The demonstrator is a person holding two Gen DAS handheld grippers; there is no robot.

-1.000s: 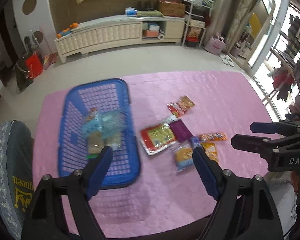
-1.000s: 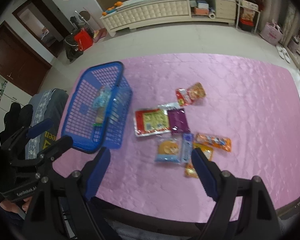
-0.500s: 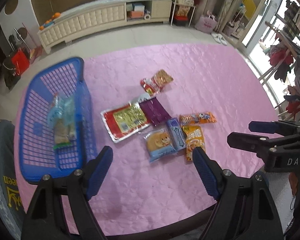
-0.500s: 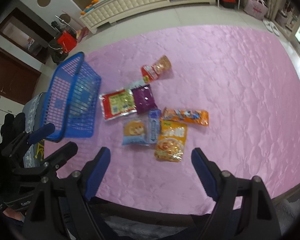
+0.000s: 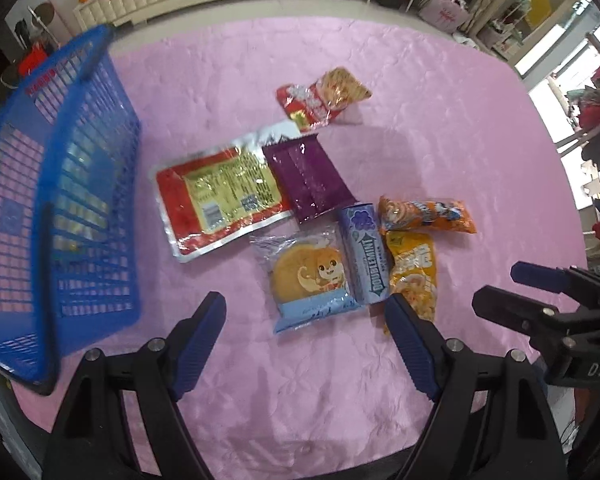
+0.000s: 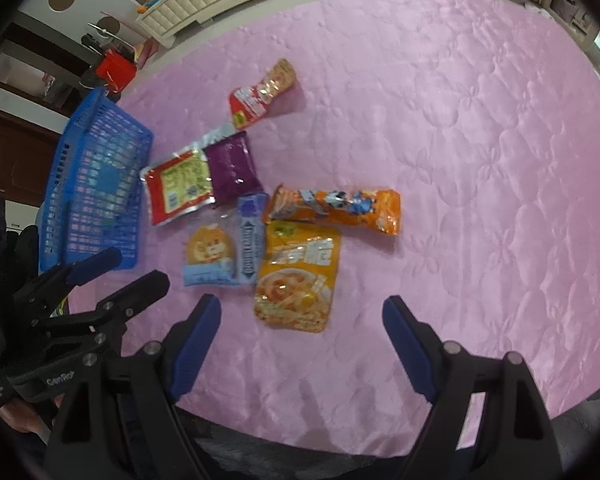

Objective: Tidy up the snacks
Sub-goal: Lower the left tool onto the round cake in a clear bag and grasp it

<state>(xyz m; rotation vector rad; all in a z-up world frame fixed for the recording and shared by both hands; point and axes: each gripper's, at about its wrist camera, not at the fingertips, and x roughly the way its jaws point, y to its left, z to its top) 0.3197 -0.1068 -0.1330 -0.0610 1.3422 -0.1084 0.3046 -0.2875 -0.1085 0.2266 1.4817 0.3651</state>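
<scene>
Both grippers are seen released w/ nothing between the jaws. The left gripper [image 5: 304, 322] is held above the pink quilted bed [image 5: 440, 128], over the near edge of the cake pack [image 5: 310, 280]. The right gripper [image 6: 302, 324] is held over the near end of the yellow noodle pack [image 6: 298, 280].

Snacks are spread mid-bed: red-yellow pouch [image 5: 220, 196], purple pack [image 5: 308, 178] overlapping it, gum pack [image 5: 366, 256] betw. cake pack & noodle pack, orange pack [image 5: 426, 214] just beyond, red snack bag [image 5: 324, 96] further off, apart from the rest. The blue basket [image 5: 40, 208] is set at the left, some packs blurred inside.
</scene>
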